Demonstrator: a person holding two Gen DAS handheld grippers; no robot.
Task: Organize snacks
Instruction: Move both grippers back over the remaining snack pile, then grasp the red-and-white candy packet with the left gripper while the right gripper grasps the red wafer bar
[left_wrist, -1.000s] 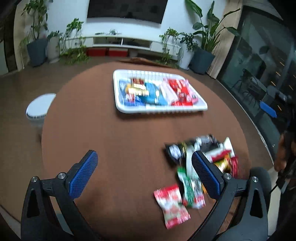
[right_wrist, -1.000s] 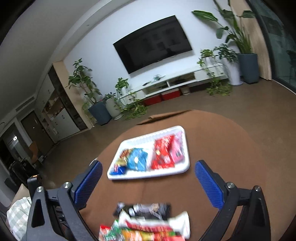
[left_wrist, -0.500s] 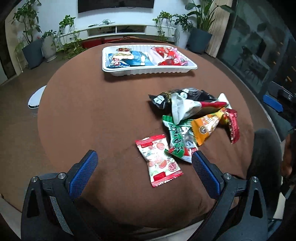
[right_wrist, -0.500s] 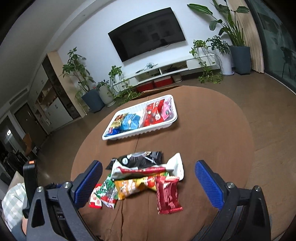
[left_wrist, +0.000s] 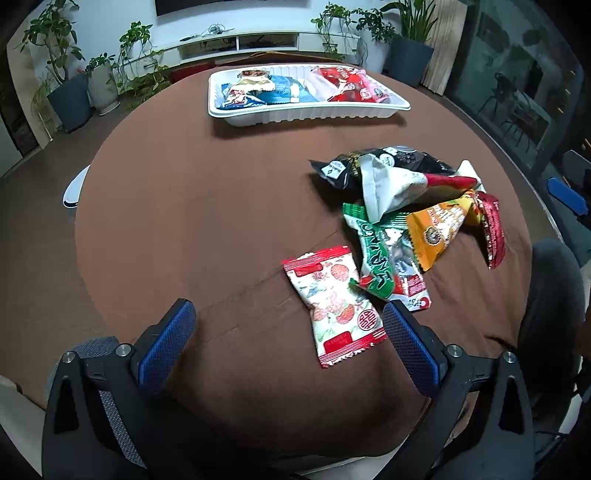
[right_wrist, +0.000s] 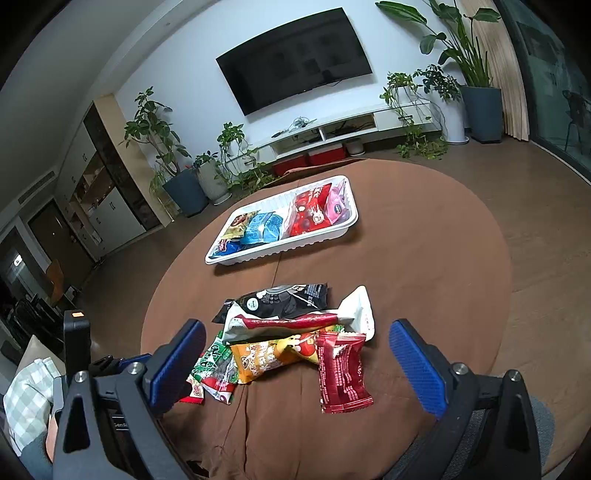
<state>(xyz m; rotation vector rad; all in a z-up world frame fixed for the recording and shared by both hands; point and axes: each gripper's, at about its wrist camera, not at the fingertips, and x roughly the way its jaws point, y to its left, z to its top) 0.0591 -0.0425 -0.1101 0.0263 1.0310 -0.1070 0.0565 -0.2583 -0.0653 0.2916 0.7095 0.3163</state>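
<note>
Both my left gripper and right gripper hang spread, holding nothing. Loose crinkly foil snack packets overlap near me, well apart from the white ribbed plastic tray (already part-filled); I might pinch two at once.

A dark wall television hangs above a low white cabinet, potted plants flanking; brown floor, perhaps wood.
</note>
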